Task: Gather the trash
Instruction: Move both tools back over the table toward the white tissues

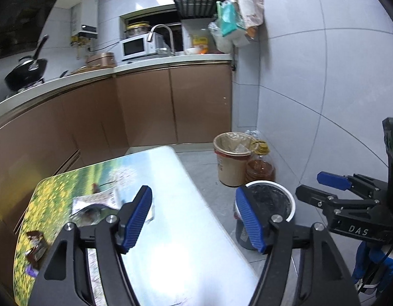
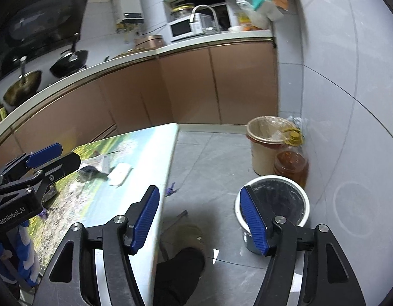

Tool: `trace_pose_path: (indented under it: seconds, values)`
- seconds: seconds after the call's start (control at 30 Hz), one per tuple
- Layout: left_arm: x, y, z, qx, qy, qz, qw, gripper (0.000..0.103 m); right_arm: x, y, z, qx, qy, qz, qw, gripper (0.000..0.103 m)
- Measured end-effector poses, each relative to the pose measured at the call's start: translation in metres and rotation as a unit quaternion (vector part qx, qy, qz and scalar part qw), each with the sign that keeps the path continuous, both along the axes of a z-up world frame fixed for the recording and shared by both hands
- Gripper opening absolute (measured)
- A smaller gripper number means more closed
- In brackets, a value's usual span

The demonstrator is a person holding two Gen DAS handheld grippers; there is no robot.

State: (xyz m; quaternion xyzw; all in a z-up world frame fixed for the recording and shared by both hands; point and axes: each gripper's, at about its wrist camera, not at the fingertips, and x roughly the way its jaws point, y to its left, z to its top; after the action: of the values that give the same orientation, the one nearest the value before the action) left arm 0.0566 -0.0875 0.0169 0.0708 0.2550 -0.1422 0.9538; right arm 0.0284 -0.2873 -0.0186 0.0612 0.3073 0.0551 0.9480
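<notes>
Your left gripper (image 1: 194,219) and right gripper (image 2: 200,220) both show ribbed blue pads on black arms, and the table (image 1: 176,229) beneath them carries a printed landscape: yellow flowers, green bands and a pale blue-white sheen. You can see a white-rimmed bin (image 2: 273,201) with a black liner, a beige bin (image 2: 262,150) with a brownish rim and a clear liner, and an amber oil bottle (image 2: 290,163) with a yellow cap. Behind them, your view takes in copper-brown cabinets (image 1: 148,107), a white countertop (image 1: 171,61) and grey wall tiles (image 1: 311,76).
</notes>
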Motion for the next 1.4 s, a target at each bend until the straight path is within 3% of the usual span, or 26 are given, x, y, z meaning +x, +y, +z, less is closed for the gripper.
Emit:
trace_pose_path:
  seconds: [0.3,0.53,0.73,1.0,1.17,1.4]
  values:
    - [-0.017,0.066,-0.010,-0.019,-0.001,0.053,0.9984,0.067,-0.003,0.040,0.011,-0.019,0.000,0.041,0.999,0.067]
    - [-0.012,0.118,-0.038,-0.031,0.035,0.098,0.9940,0.067,0.011,0.060,0.005,-0.024,0.017,0.059,0.998,0.069]
    - [-0.003,0.159,-0.068,-0.044,0.074,0.136,0.9870,0.067,0.028,0.079,-0.010,-0.030,0.039,0.082,0.995,0.069]
    - [0.015,0.217,-0.104,-0.070,0.124,0.193,0.9709,0.067,0.058,0.097,-0.035,-0.030,0.071,0.102,0.992,0.069]
    - [0.031,0.234,-0.112,-0.078,0.134,0.204,0.9666,0.067,0.080,0.109,-0.052,-0.030,0.090,0.115,0.989,0.069]
    - [0.067,0.235,-0.119,-0.077,0.144,0.198,0.9666,0.067,0.112,0.133,-0.069,-0.033,0.107,0.145,0.983,0.069]
